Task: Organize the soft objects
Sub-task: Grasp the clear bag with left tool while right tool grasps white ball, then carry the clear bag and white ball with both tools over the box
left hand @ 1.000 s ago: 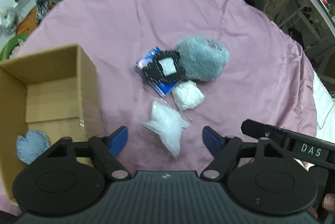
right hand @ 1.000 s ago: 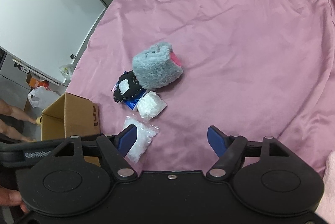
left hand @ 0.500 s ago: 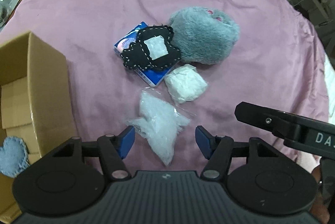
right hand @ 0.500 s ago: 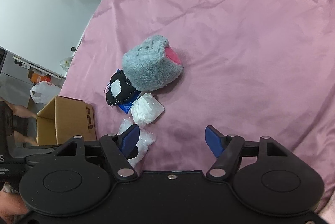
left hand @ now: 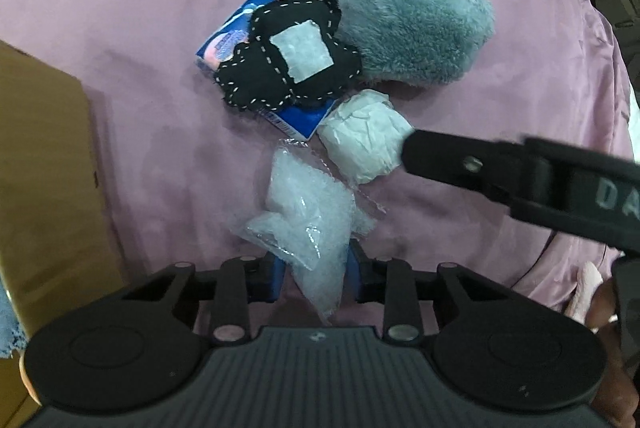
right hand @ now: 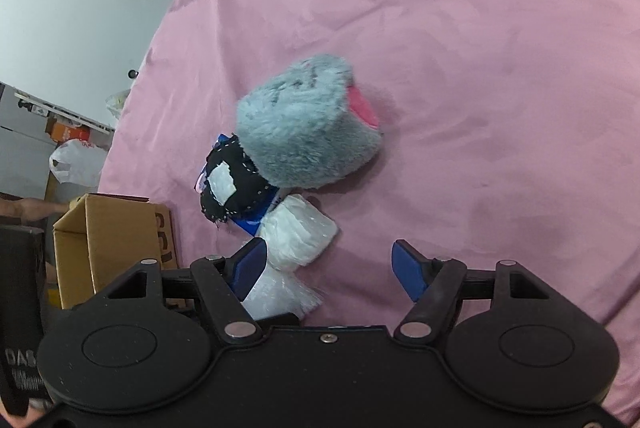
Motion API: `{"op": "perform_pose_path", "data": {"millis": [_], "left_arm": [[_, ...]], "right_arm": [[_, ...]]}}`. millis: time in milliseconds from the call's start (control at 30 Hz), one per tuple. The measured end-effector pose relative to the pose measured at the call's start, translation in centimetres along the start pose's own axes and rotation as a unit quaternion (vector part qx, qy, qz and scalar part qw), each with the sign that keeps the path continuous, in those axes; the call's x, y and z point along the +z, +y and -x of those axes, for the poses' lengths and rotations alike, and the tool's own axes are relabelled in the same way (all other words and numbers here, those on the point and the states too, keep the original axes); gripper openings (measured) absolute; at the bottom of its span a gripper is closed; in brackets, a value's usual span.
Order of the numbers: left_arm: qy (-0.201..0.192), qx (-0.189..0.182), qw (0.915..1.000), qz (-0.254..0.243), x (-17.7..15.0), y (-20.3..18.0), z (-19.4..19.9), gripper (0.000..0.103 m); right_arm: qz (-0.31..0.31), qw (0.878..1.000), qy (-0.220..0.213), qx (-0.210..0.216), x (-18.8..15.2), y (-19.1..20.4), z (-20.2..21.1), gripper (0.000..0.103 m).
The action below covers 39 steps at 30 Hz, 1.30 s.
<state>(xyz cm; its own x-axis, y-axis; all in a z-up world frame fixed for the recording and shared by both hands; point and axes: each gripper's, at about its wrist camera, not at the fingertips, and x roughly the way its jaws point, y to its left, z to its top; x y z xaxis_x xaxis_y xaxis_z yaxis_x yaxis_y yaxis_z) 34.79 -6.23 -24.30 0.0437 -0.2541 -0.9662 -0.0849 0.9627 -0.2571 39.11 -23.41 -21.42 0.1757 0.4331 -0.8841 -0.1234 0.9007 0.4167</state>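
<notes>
A cardboard box (left hand: 44, 188) holds one blue fabric piece (left hand: 6, 324); five soft items lie beside it on the pink cloth (left hand: 160, 28). The left gripper (left hand: 316, 274) is closing around the clear bag (left hand: 308, 220); the right gripper (right hand: 328, 268) stands wide by the white bundle (right hand: 298, 236).

Cardboard box (left hand: 44, 164) cut by edge

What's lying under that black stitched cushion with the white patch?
A blue packet lies under the black cushion. Only its corners and edges stick out on two sides; the middle is covered, so its label cannot be read.
</notes>
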Motion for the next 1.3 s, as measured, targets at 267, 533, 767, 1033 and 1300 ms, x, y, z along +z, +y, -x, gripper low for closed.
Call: {"op": "perform_pose_path", "data": {"millis": [267, 533, 767, 1033, 1300], "left_arm": [[0.000, -0.018, 0.9998, -0.002, 0.2, 0.9, -0.2, 0.028], [-0.002, -0.032, 0.9995, 0.003, 0.1, 1.5, 0.0, 0.026], [-0.007, -0.040, 0.9992, -0.002, -0.3, 1.9, 0.6, 0.023], [-0.024, -0.052, 0.9983, -0.013, -0.9, 1.8, 2.4, 0.021], [-0.041, -0.058, 0.9970, -0.029, -2.3, 1.3, 4.5, 0.021]], "right_arm": [[0.009, 1.000, 0.012, -0.011, 0.4, 1.6, -2.0, 0.069], [0.027, 0.999, 0.016, -0.025, 0.6, 2.5, -2.9, 0.040], [0.022, 0.999, 0.004, -0.039, -0.1, 2.7, -1.7, 0.038], [0.009, 0.998, -0.020, -0.064, -1.1, 2.5, 1.1, 0.038], [-0.002, 0.996, -0.040, -0.074, -3.0, 3.0, 3.5, 0.038]]}}
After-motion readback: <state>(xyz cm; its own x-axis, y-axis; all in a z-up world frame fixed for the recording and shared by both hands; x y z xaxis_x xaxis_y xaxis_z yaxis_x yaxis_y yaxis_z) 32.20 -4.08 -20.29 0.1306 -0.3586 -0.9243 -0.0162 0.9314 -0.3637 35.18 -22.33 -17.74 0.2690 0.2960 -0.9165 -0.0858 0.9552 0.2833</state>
